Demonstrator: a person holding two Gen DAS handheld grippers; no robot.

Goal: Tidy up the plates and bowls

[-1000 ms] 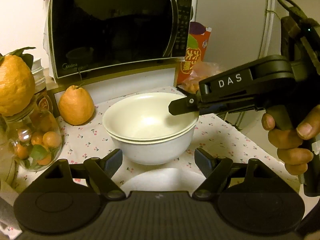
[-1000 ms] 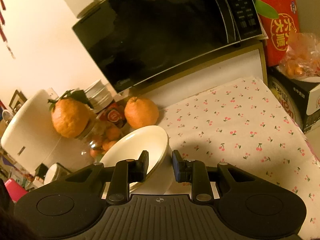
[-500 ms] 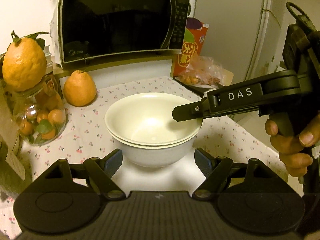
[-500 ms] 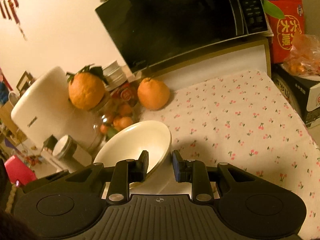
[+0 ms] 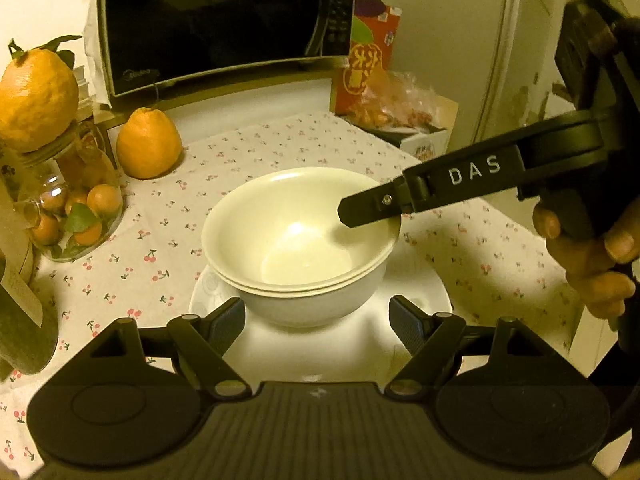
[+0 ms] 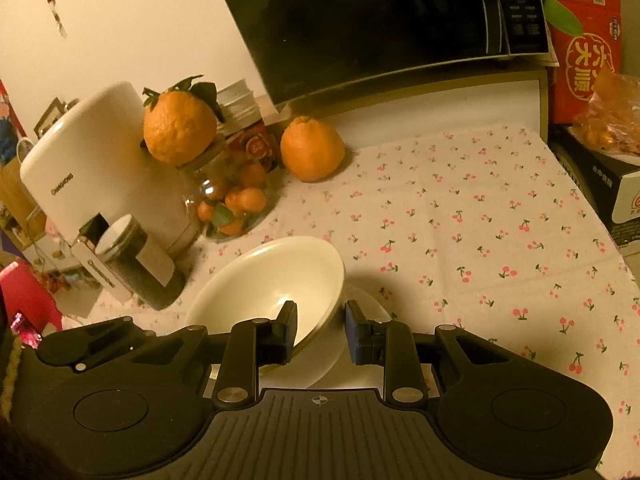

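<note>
Clamped on the rim of the upper bowl (image 5: pixel 296 232), the right hand-held gripper (image 6: pixel 320 326) had one finger inside that bowl and the other outside its wall. Two cream bowls sat nested, the lower bowl (image 5: pixel 312 304) resting on a white plate (image 5: pixel 420 292) on the cherry-print desk (image 6: pixel 480 220). Directly ahead of the left hand-held gripper (image 5: pixel 318 320) stood this stack, its fingers spread wide apart to either side of the lower bowl without touching it. Beyond the stack lay an orange fruit (image 5: pixel 148 144) and a microwave (image 5: pixel 224 20).
</note>
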